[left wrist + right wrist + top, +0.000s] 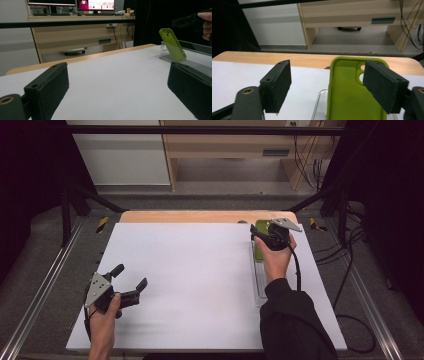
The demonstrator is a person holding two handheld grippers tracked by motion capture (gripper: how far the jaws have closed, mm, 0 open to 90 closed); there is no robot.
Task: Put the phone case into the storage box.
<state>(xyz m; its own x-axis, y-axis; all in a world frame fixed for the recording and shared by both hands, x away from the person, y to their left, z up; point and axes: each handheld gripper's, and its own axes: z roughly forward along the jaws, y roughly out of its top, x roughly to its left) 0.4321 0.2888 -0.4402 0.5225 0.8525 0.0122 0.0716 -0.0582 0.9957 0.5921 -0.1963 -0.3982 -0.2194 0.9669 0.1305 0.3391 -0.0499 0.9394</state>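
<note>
At the left of the high view, the left claw (131, 278) rests low on the white table (190, 285), near its front left corner, held in the person's left hand (102, 320). Its jaws are spread wide with nothing between them; in the left gripper view the bare table surface lies between the two black pads (47, 90). This claw is well apart from the work and seems to be waiting.

Moving right, the green phone case (261, 227) stands tilted in a clear plastic stand (260, 280) near the far right part of the table. In the left gripper view it leans back against the stand's upright lip, its camera cut-outs at the top.

The right claw (257, 236), in the person's right hand (275, 260), sits right at the case. In the right gripper view its jaws are spread: the left pad (278, 85) stands clear of the case, while the right pad overlaps the case's camera corner, and I cannot tell whether it touches. Nothing is pinched.

The step in hand looks like a release: the case appears to be set in the stand and let go. The next move likely calls for drawing the right claw straight back and up, without brushing the case's top edge, since a nudge could tip it out of the stand.
</note>
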